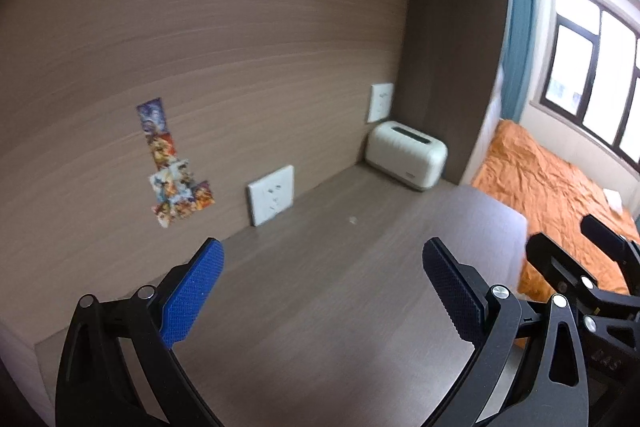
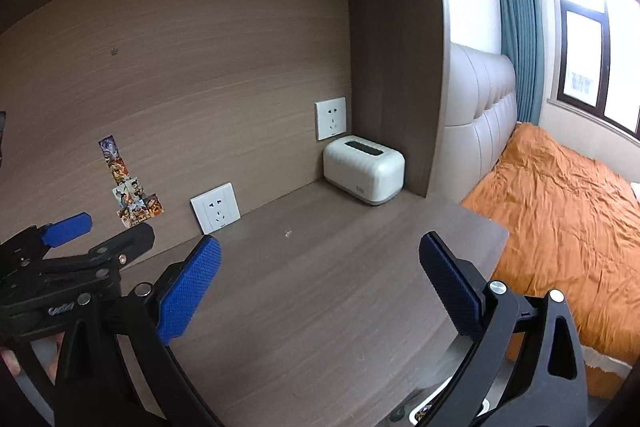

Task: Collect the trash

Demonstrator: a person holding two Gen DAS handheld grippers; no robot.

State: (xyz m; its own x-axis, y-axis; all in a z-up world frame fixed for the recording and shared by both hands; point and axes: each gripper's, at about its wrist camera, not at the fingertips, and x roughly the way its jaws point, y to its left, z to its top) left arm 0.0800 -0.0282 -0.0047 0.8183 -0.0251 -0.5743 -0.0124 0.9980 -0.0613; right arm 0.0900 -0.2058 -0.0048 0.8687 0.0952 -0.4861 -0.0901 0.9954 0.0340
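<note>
- The stickers (image 2: 132, 187) are clinging to the back panel at far left, stuck up as decoration rather than dropped, so I am not judging them as trash.
- The left gripper (image 1: 320, 287) is hovering released over the desk (image 1: 320, 327), jaws spread wide and holding nothing.
- Two wall sockets (image 2: 216, 207) are sitting flush in the panel, nothing plugged in.
- A tiny pale crumb (image 2: 287, 234) is lying on the bare desk well ahead of both grippers, the only likely trash showing there.
- The right gripper (image 2: 320, 283) is likewise hanging released and carrying nothing.
- The white box (image 2: 363, 169) is tucked into the back corner, out of the way.
- The orange bed (image 2: 560, 219) is lying beyond the desk edge.
</note>
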